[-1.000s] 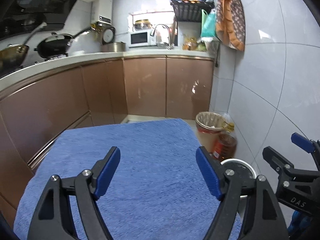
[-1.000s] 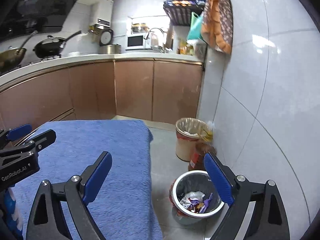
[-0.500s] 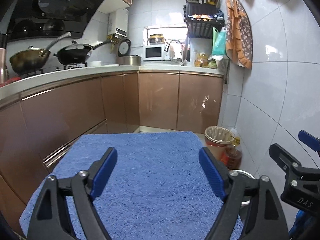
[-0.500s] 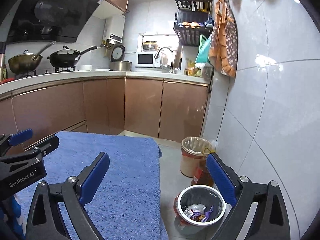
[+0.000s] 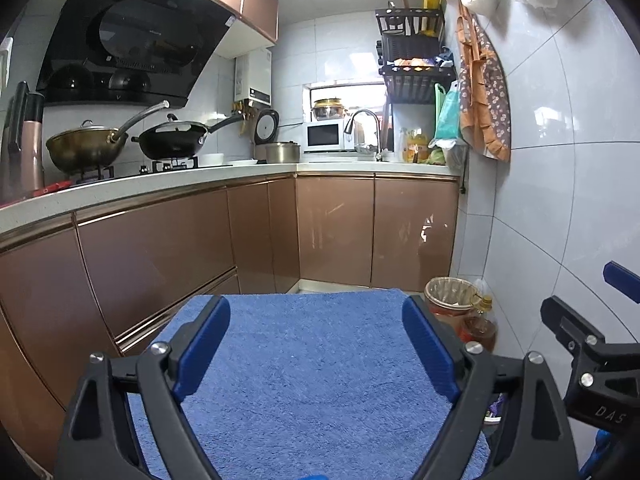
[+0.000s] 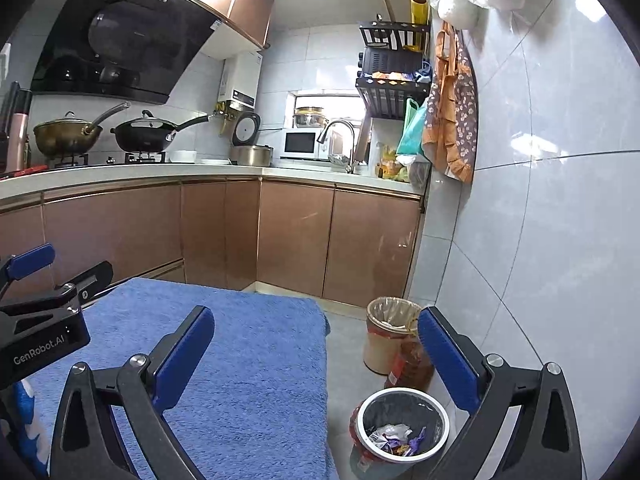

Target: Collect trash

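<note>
Two hand-held grippers are in view, side by side above a blue towel (image 5: 316,368) that covers a flat surface. The left hand-held gripper (image 5: 316,344) has its two blue-padded fingers spread wide with nothing between them, and the right hand-held gripper (image 6: 316,354) is likewise spread and empty. Each shows at the edge of the other's camera.

On the floor to the right of the towel there are two bins. The nearer one is a round bin with a white rim (image 6: 402,424) and a dark liner, and it holds the trash (image 6: 394,438): a small heap of crumpled wrappers, white, purple and yellowish (too jumbled to count piece by piece). It sits below and between the right gripper's fingers in that camera's view. The farther one is a taller bin lined with a tan bag (image 6: 386,334), close to the white tiled wall. One amber bottle (image 6: 410,364) stands just beside it, between the two bins.

Behind, an L-shaped counter (image 5: 248,168) runs over copper-coloured cabinet doors. On the stove stand two woks, one brass-toned (image 5: 84,148) and one black (image 5: 172,140), under one black range hood (image 5: 128,48). Further along are one steel pot (image 5: 282,152), one white microwave (image 5: 324,136) and one tap (image 5: 362,124). One floral apron (image 5: 482,100) hangs on the right wall.
</note>
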The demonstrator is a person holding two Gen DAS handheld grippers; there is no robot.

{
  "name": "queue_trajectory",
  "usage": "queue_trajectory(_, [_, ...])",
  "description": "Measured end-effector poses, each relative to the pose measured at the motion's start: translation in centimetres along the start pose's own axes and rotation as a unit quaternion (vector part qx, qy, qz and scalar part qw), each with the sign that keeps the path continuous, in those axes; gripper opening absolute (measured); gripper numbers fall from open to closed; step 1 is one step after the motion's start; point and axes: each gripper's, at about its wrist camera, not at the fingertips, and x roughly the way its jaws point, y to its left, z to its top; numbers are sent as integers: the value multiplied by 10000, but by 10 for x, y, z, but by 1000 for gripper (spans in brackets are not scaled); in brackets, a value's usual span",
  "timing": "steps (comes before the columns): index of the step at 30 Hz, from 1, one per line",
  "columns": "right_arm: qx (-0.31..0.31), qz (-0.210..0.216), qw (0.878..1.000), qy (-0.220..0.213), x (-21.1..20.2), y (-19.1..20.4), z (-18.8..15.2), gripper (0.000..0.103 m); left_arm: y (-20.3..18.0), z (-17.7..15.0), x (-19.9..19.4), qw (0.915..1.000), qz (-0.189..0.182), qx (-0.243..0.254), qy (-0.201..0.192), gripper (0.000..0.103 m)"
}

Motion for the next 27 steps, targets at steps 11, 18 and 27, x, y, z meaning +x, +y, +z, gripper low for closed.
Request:
queue_trajectory(11, [-37,77,9999,-85,-9,1,0,103,5,-1,-8,10000,7,-77,-42,88])
queue_trajectory(18, [-42,110,9999,-48,-9,2,-1,103,6,-2,-10,10000,-17,-58,-10,88])
queue_trajectory(27, [-18,113,9999,0,-6,-2,-2,103,7,-1,-8,10000,7,-92,2,88])
